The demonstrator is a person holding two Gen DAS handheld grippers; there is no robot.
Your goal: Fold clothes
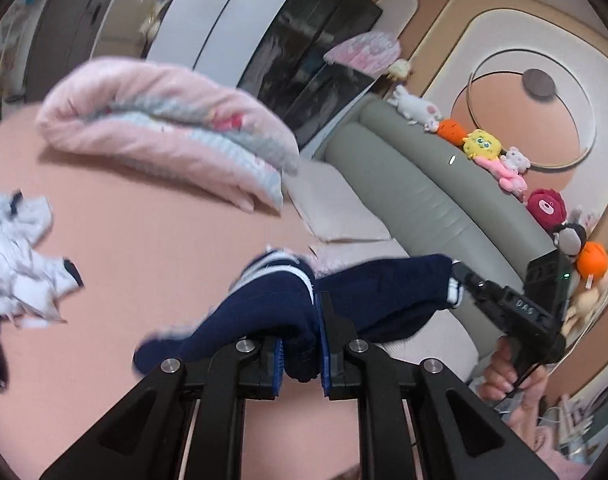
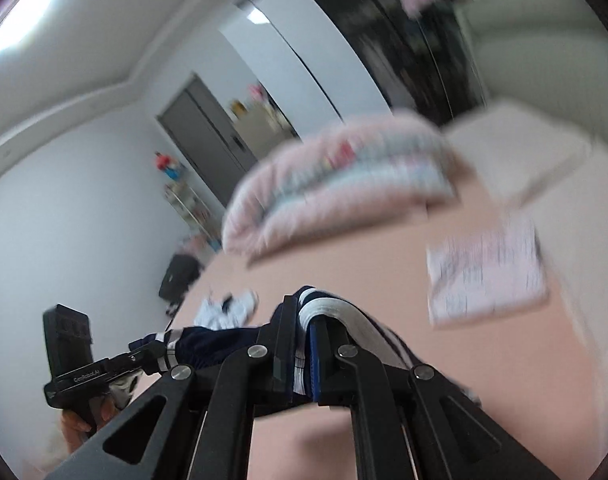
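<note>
A navy garment with white stripes (image 1: 272, 312) hangs in the air above the pink bed sheet (image 1: 144, 248), stretched between both grippers. My left gripper (image 1: 300, 356) is shut on a bunched fold of it. In the left wrist view the right gripper (image 1: 459, 280) pinches the garment's striped far end, with a hand below on its handle. In the right wrist view my right gripper (image 2: 302, 344) is shut on the striped edge of the navy garment (image 2: 224, 344), and the left gripper (image 2: 152, 354) holds the other end at the lower left.
A crumpled white garment (image 1: 20, 264) lies on the sheet at the left. A folded pink quilt (image 1: 164, 132) sits at the far side. A folded pale patterned cloth (image 2: 487, 272) rests near the pillows (image 1: 335, 208). Plush toys (image 1: 483, 144) line the grey headboard (image 1: 423, 200).
</note>
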